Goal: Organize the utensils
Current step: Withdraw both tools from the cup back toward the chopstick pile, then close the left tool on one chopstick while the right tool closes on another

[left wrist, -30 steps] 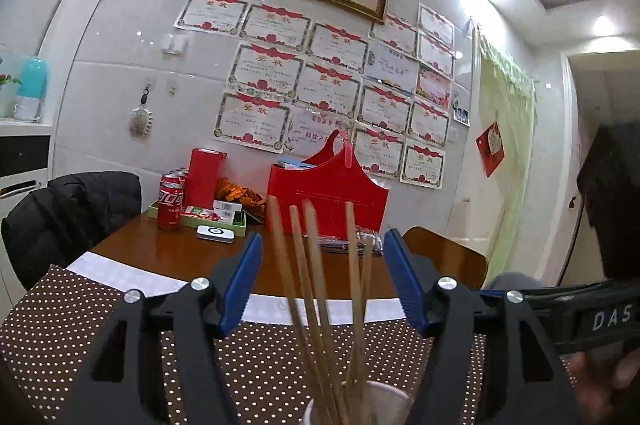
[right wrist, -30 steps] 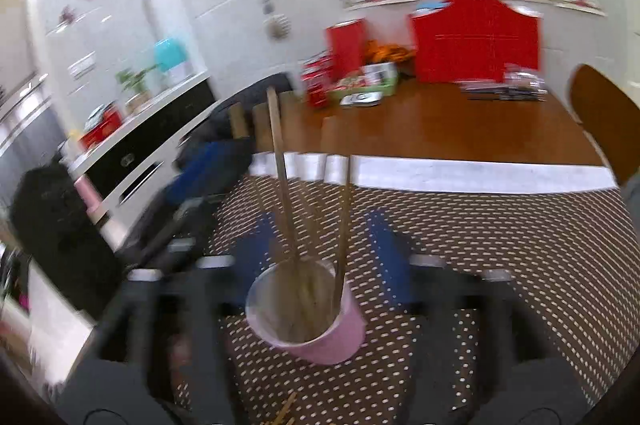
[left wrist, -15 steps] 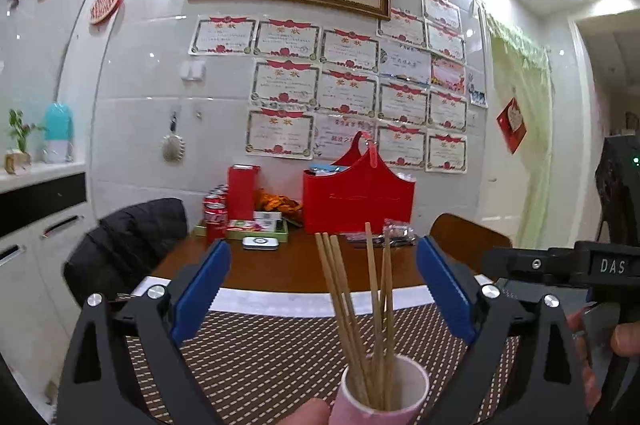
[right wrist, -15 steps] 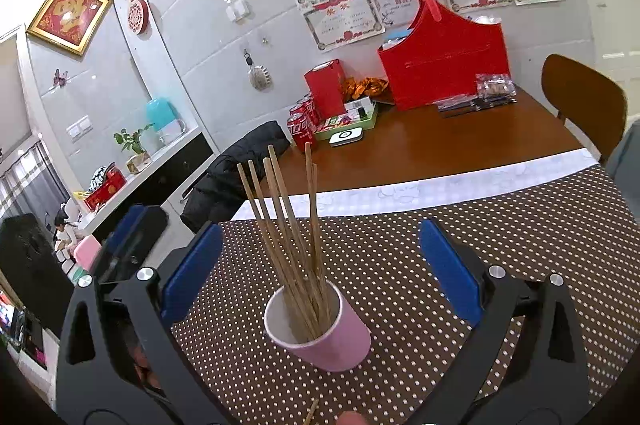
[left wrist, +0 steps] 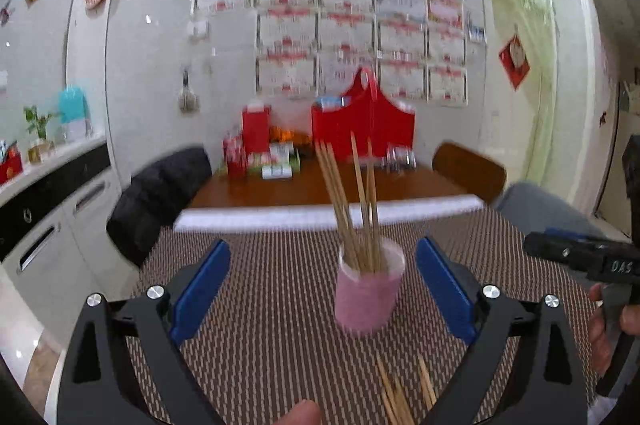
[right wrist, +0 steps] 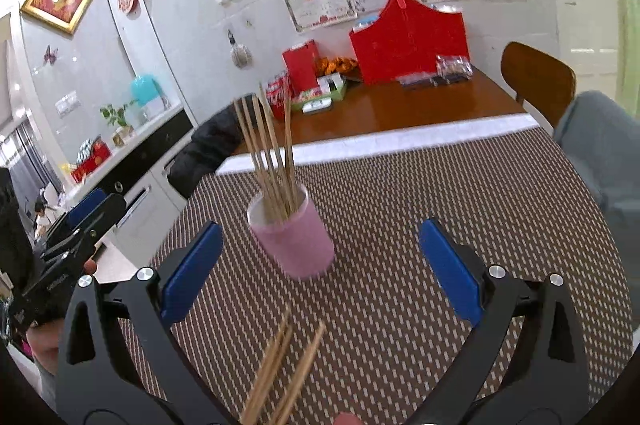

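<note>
A pink cup [left wrist: 368, 295] holding several wooden chopsticks [left wrist: 352, 209] stands upright on the dotted brown placemat [left wrist: 280, 305]. It also shows in the right wrist view [right wrist: 296, 237] with its chopsticks [right wrist: 268, 161]. More loose chopsticks lie on the mat near me [left wrist: 396, 393], also in the right wrist view [right wrist: 280, 369]. My left gripper [left wrist: 320, 285] is open and empty, behind the cup. My right gripper [right wrist: 316, 269] is open and empty, the cup ahead of its jaws. The right gripper's body shows at the left view's right edge [left wrist: 592, 261].
A wooden table [right wrist: 400, 105] beyond the mat carries a red basket [right wrist: 408, 41], red box, cans and a small tray at the wall. A wooden chair [right wrist: 536, 77] stands right, a dark jacket on a chair [left wrist: 160, 193] left. White cabinets [left wrist: 48, 225] run along the left.
Both grippers have pulled back and up from the cup, which now stands free on the mat farther ahead. Loose chopsticks on the mat have come into view.
</note>
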Demonstrator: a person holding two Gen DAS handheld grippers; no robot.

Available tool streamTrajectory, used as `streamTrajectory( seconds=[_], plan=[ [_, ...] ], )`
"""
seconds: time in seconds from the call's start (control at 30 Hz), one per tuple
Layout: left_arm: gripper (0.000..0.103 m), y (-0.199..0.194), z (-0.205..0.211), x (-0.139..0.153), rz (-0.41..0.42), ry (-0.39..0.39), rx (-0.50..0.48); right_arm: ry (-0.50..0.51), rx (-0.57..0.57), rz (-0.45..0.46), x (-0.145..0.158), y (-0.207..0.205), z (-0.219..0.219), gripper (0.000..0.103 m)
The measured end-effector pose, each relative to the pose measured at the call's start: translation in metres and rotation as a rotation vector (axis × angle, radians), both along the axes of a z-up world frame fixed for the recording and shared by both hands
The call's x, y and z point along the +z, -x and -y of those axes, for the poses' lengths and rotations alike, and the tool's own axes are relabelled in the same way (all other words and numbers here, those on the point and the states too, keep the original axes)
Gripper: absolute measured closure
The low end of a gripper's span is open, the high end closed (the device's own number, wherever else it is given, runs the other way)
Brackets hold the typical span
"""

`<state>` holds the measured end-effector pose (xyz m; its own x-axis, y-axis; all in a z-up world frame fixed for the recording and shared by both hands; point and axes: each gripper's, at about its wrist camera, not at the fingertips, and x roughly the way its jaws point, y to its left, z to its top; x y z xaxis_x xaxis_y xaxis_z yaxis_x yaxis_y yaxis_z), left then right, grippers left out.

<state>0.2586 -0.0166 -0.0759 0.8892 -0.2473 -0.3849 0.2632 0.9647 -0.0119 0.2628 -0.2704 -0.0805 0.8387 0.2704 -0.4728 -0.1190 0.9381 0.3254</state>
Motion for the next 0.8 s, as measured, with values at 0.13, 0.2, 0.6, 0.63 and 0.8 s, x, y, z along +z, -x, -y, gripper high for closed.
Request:
streamTrajectory(
  seconds=[0.13, 0.2, 0.6, 0.63, 0.8],
  plan=[
    [0.011, 0.014, -0.002, -0.036, -0.145, -0.015, -0.008, 0.026, 0.018, -0.054, -0.018, 0.024, -0.004, 0.006],
    [0.011, 0.022, -0.002, -0.056, -0.204, -0.04, -0.009, 0.049, 0.029, -0.085, -0.03, 0.036, -0.009, 0.006],
    [0.011, 0.056, 0.004, -0.142, -0.441, -0.13, -0.003, 0.148, 0.054, -0.264, -0.104, 0.066, -0.035, 0.006],
    [0.011, 0.057, 0.006, -0.146, -0.455, -0.135, -0.005, 0.157, 0.059, -0.272, -0.108, 0.068, -0.038, 0.006],
    [0.011, 0.065, 0.018, -0.166, -0.513, -0.165, -0.035, 0.185, 0.084, -0.302, -0.123, 0.073, -0.049, 0.006]
  ],
)
